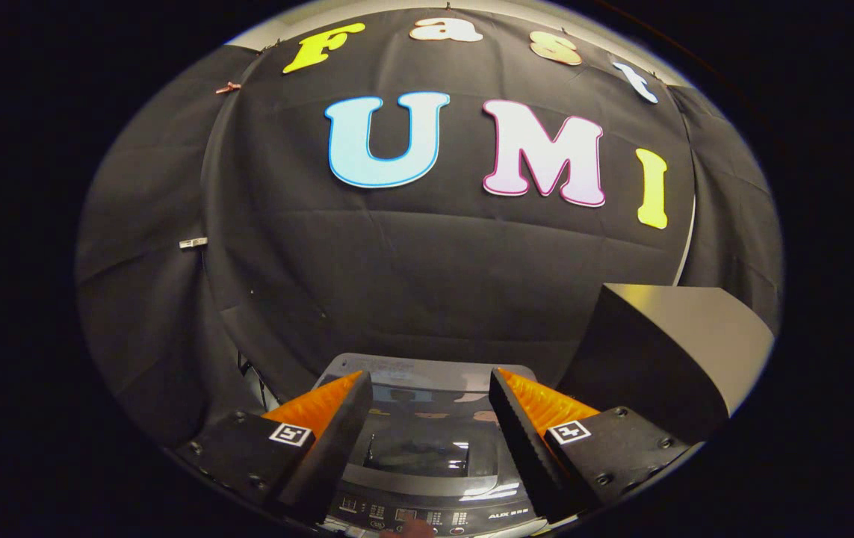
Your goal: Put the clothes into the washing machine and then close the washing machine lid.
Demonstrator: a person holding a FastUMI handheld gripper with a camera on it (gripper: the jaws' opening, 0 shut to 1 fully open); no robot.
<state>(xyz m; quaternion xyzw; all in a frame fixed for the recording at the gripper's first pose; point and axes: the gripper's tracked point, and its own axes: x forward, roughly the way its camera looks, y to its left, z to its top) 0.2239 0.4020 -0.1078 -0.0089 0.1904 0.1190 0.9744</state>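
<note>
the gripper point(430, 396) hangs over the washing machine point(427, 478), fingers spread wide and grasping nothing; a fingertip point(412, 529) touches the control panel point(434, 515) at 6 o'clock. between the fingers lies the glossy lid point(427, 418), which looks shut, so the closing step seems done. no clothes are visible; i cannot tell whether they are inside. a dark box point(666, 351) stands close at 3 o'clock, crowding that side. toward 9 and 12 o'clock there is open room before the black cloth wall point(412, 276).
</note>
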